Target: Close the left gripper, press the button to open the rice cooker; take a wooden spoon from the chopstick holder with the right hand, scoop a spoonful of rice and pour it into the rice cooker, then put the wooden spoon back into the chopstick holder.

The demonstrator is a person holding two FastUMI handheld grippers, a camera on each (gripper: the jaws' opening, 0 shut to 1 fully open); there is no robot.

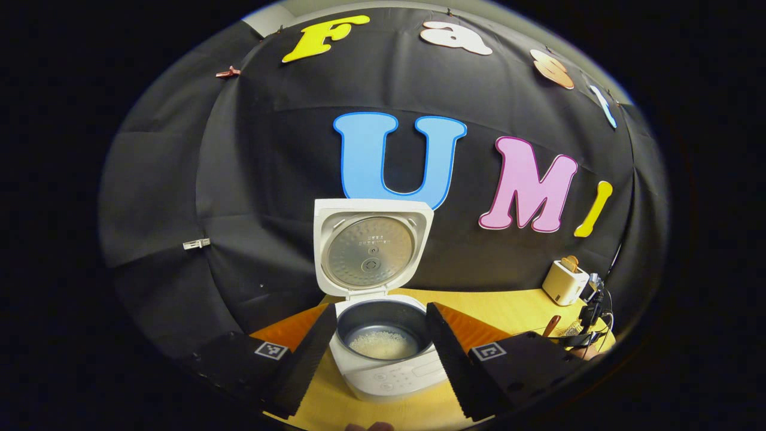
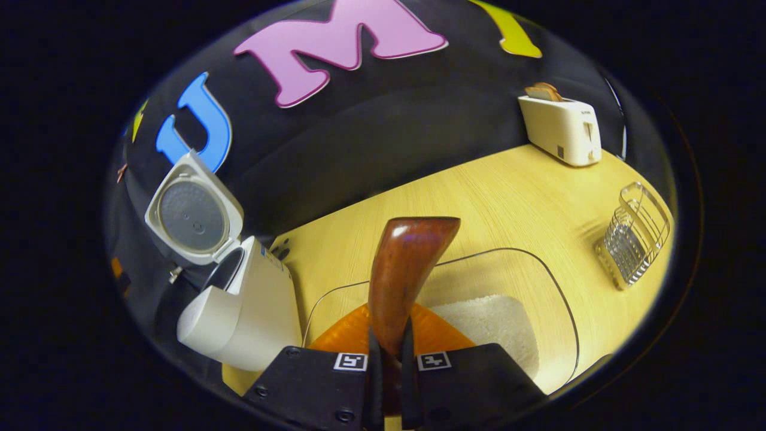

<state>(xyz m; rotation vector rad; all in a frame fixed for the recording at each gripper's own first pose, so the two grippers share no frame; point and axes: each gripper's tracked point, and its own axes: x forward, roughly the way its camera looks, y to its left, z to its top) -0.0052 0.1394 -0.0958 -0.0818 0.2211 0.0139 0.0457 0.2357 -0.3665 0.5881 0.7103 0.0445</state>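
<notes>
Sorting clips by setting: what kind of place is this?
Likely a staged kitchen counter in a recording booth: an open rice cooker, a toaster and a wire chopstick holder sit on a wooden table against black cloth.

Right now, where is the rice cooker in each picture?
Left gripper view: the rice cooker sits bottom middle, lid up, rice inside, between the left tool's fingers.
Right gripper view: it stands at the left, lid open, beside the clear rice container.
Shared landmark: the white toaster on the table.
</notes>
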